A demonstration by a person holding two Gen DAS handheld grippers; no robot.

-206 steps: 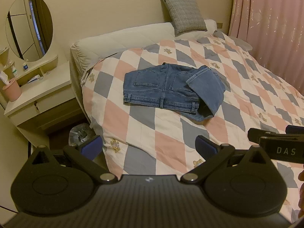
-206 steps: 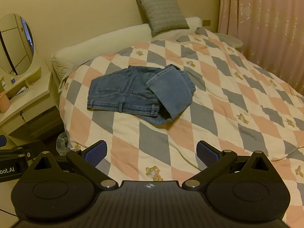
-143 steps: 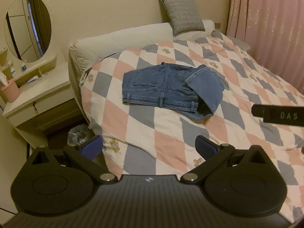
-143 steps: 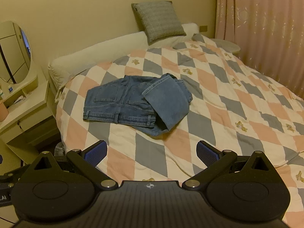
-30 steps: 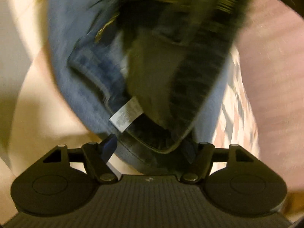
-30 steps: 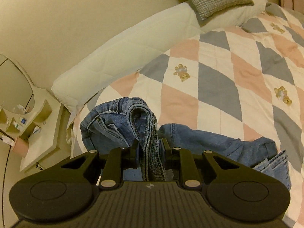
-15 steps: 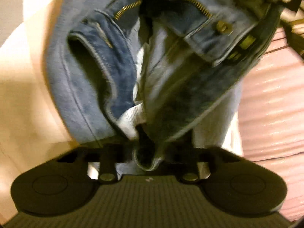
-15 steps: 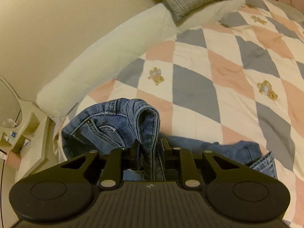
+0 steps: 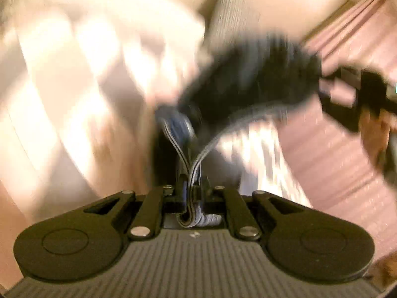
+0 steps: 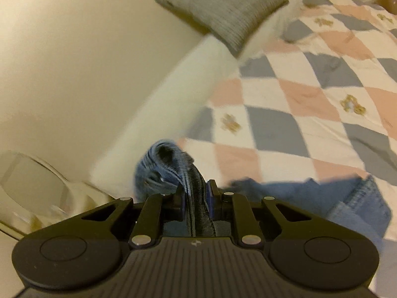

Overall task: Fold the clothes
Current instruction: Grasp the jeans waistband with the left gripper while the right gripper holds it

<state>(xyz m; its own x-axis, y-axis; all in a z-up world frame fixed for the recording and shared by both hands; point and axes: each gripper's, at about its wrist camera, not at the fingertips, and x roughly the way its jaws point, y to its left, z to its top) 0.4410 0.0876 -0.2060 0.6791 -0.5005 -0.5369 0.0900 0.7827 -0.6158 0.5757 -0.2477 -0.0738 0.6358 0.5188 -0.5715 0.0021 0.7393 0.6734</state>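
The left gripper (image 9: 190, 193) has its jaws drawn nearly together on a thick folded edge of the jeans (image 9: 248, 92), the denim bunched up between the pads and arching away to the right as a dark smeared mass; half a second ago this same view showed the fly and button close and fairly sharp, so the blur now suggests the cloth is being swung quickly through the air. Further right in that view, the other tool is only a dark shape in front of the pink curtain (image 9: 347, 149). The right gripper (image 10: 196, 198) is likewise closed tight on a seam of the jeans (image 10: 163, 164), a loop of waistband standing up just ahead of the pads, while the legs trail onto the checked quilt (image 10: 285, 104) at lower right. Compared with a moment before, the grey cushion (image 10: 223, 7) and headboard have slid across the frame, so both hands seem to be lifting and spreading the garment. I judge this an opening-out shake before any real fold; the jeans are not yet laid flat
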